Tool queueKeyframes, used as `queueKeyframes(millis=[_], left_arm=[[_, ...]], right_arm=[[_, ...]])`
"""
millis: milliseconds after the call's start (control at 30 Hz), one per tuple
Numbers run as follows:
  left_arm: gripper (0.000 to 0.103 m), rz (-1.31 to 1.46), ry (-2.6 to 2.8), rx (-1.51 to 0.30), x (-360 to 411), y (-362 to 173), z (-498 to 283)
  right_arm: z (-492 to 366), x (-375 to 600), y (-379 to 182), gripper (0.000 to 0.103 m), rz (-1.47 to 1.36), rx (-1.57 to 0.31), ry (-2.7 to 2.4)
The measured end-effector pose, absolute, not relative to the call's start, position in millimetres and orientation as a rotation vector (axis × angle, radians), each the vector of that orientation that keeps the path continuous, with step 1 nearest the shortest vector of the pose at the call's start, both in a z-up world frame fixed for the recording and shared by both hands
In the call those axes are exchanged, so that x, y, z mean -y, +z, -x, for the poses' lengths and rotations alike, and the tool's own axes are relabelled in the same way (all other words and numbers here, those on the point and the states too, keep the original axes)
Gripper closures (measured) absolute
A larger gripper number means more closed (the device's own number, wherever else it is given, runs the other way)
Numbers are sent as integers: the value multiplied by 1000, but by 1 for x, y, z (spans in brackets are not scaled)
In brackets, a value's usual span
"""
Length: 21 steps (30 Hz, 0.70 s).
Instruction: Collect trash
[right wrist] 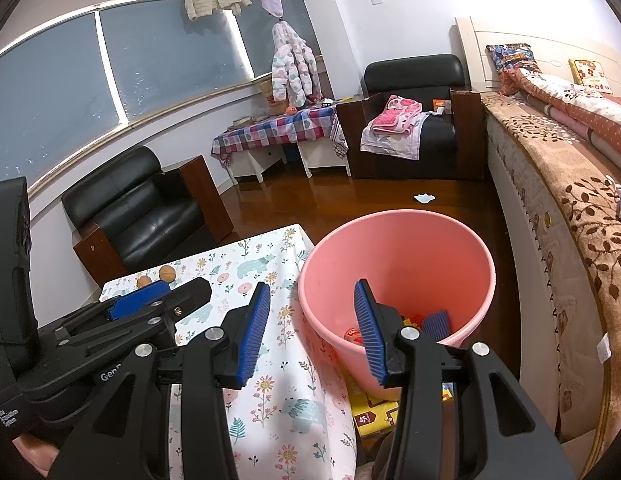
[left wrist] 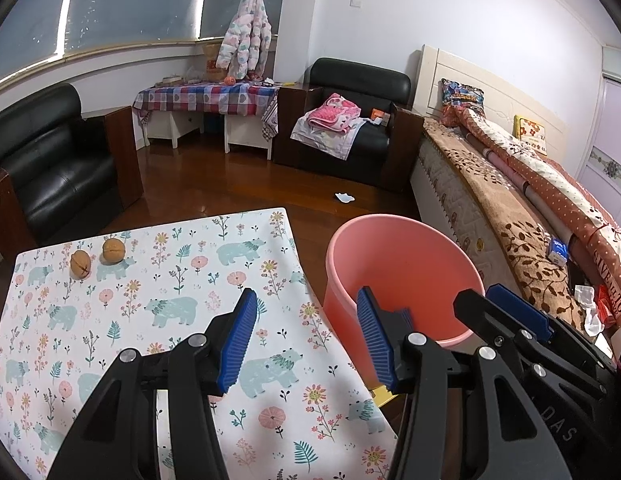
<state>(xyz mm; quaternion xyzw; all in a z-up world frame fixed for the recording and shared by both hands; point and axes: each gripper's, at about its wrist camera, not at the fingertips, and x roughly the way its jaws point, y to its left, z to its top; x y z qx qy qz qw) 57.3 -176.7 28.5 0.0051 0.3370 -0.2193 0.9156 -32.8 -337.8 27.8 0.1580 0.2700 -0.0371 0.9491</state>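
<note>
Trash here seems to mean the two walnuts (left wrist: 97, 258) lying side by side, just apart, at the far left corner of the table, while some coloured scraps (right wrist: 410, 326) already lie at the bottom of the pink bucket (right wrist: 462, 248), which stands on the floor just beside the table's right edge. Nearest the cameras, the left gripper (left wrist: 306, 340) hangs over the near part of the cloth with its blue pads spread wide and nothing between them; the right gripper (right wrist: 310, 330) is held just to its right, over the table edge and the bucket's rim, its jaws parted too and empty. The risks, as I judge them: the walnuts are round and hard, so pads closing off-centre could squirt one away across the cloth and off the far edge; the two grippers are close together (the left one's fingers fill the lower left of the right wrist view), so a reach could make them knock; and a release made short of the rim would drop the piece on the floor. The floral tablecloth (left wrist: 158, 360) drapes over the edge and could drag if snagged. Beyond are a dark wooden floor (left wrist: 238, 184) with a white scrap (left wrist: 344, 197), black armchairs, a bed at right, and a checked side table under the window.
</note>
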Motion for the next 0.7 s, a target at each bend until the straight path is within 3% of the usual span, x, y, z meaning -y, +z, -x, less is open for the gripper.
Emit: queueKeyframes(millis=[700], left_arm=[[51, -14, -455, -696, 179, 27, -56]], right_arm=[[33, 337, 26, 58, -321, -552, -76]])
